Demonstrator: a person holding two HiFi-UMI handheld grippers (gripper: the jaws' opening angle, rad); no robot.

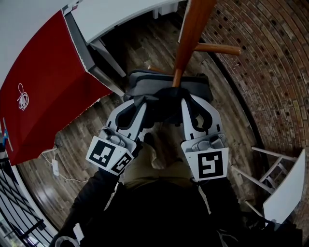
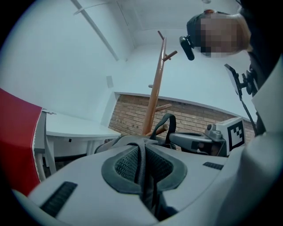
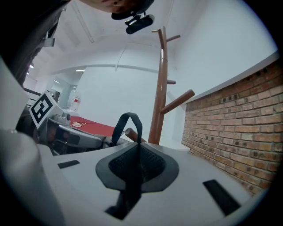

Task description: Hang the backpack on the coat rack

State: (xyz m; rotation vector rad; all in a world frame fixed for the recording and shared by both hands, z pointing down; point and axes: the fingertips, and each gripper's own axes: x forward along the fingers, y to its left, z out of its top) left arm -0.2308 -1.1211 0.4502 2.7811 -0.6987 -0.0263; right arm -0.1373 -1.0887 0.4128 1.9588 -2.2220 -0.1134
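Note:
In the head view the dark grey backpack [image 1: 166,91] hangs between my two grippers, right against the wooden coat rack pole [image 1: 190,34]. My left gripper [image 1: 139,105] is shut on a shoulder strap [image 2: 142,165] on the bag's left side. My right gripper [image 1: 189,102] is shut on the other strap [image 3: 134,174]. The black top handle loop [image 3: 128,126] stands up next to the tip of a low peg [image 3: 131,133]. I cannot tell whether the peg passes through the loop. Both grippers point level toward the coat rack pole [image 3: 160,88]. The bag's lower part is hidden.
A brick wall [image 1: 270,58] curves along the right behind the rack. To the left are a red panel [image 1: 43,96] and a white table [image 1: 111,14]. A white chair [image 1: 285,188] stands at the lower right. A cable [image 1: 55,166] lies on the wooden floor.

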